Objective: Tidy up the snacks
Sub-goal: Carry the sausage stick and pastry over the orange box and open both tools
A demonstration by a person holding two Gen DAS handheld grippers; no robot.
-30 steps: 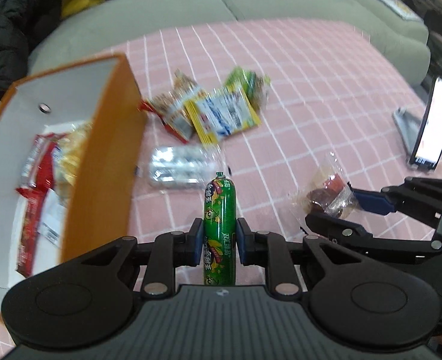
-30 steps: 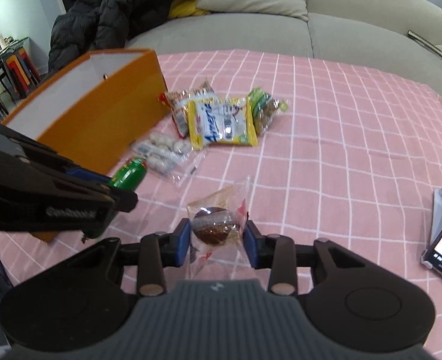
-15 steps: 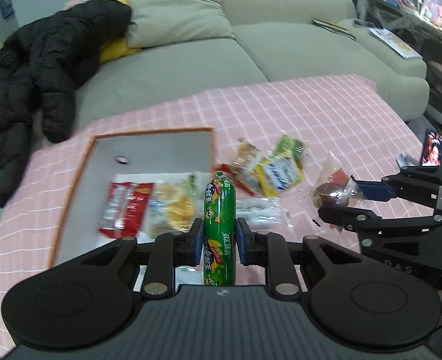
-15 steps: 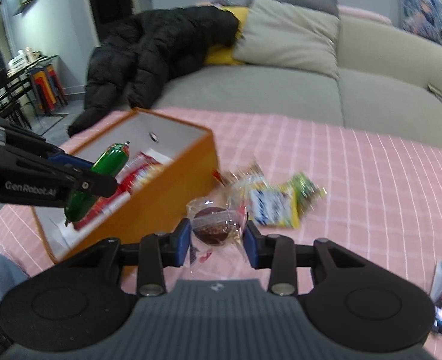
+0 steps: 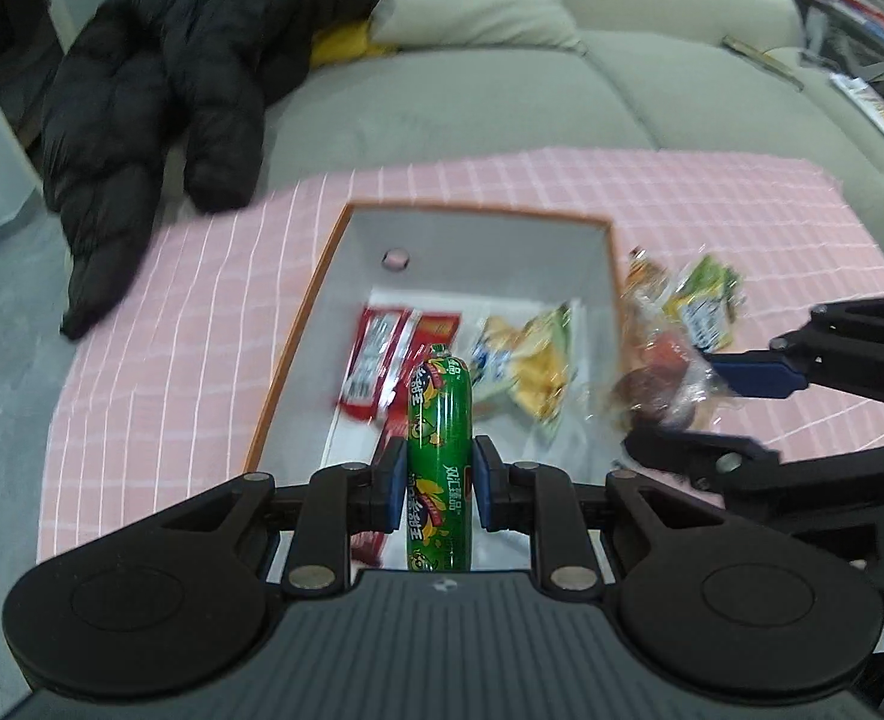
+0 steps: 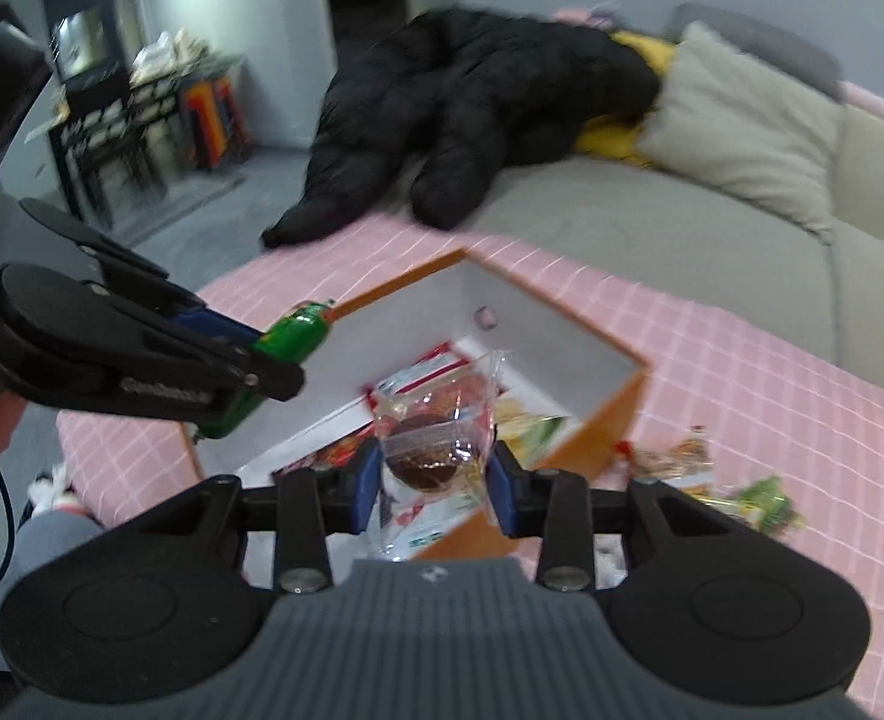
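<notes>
**A:** Honestly, both loads hang over the orange-walled white-lined box (image 5: 612, 276): left tool (image 5: 432, 483) clamped on the green plastic sausage tube (image 5: 439, 450), right tool (image 6: 432, 483) pinching the clear-wrapped brown cake (image 6: 433, 450).

**B:** Cake's near the box's right wall; drop it now and it could land on the pink checked tabletop (image 5: 202, 324).

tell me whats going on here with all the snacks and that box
A person is tidying snacks into an orange box on a pink checked tablecloth. The left gripper is shut on a green sausage stick, and the right gripper is shut on a clear-wrapped brown pastry. Both are held above the open box, which already holds a red packet and a yellow bag. A few packets lie on the cloth beside it.
</notes>
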